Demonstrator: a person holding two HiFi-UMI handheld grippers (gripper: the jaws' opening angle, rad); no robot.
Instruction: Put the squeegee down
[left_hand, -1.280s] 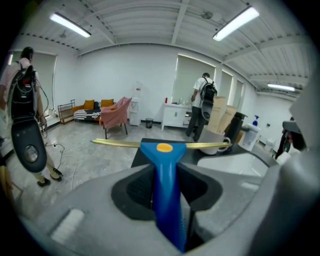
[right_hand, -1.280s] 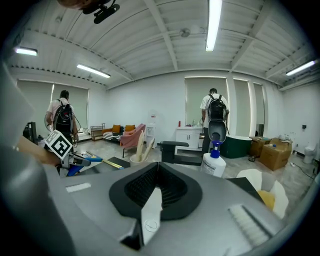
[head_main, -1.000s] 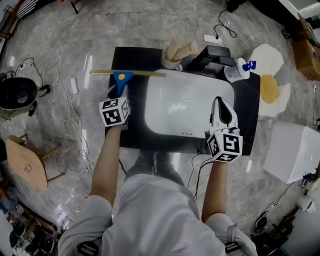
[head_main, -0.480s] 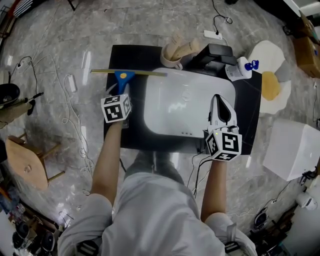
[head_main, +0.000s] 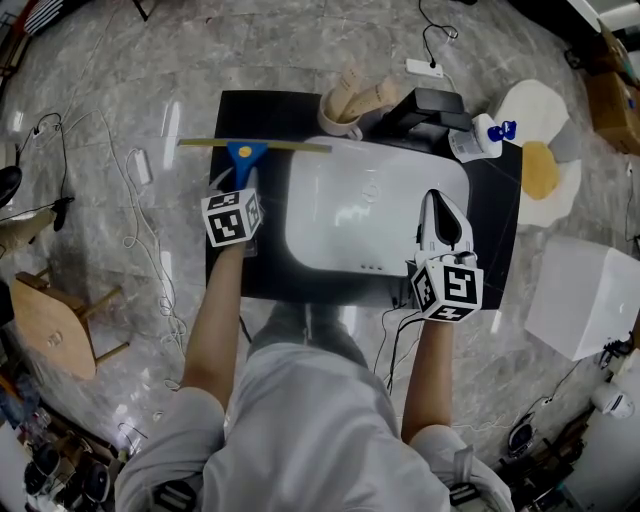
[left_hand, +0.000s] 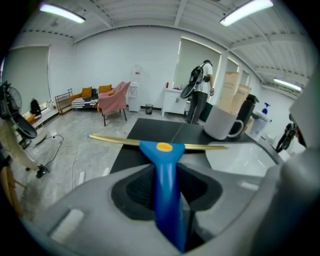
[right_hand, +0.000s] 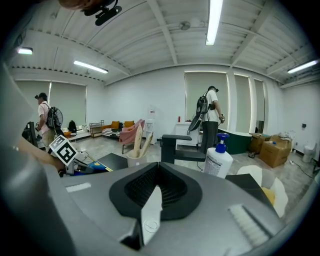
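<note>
The squeegee has a blue handle and a long yellow blade. It lies across the far left part of the black table top, with the blade's left end past the table edge. My left gripper is shut on the blue handle, and the blade hangs low over the black surface. Whether it touches I cannot tell. My right gripper hovers over the right side of the white basin. Its white jaws are together with nothing between them.
Behind the basin stand a white cup with wooden pieces, a black device and a pump bottle. An egg-shaped mat and a white box lie right. Cables and a wooden stool lie left.
My left gripper has sunk slightly with the squeegee still in it. The right gripper has kept still.
</note>
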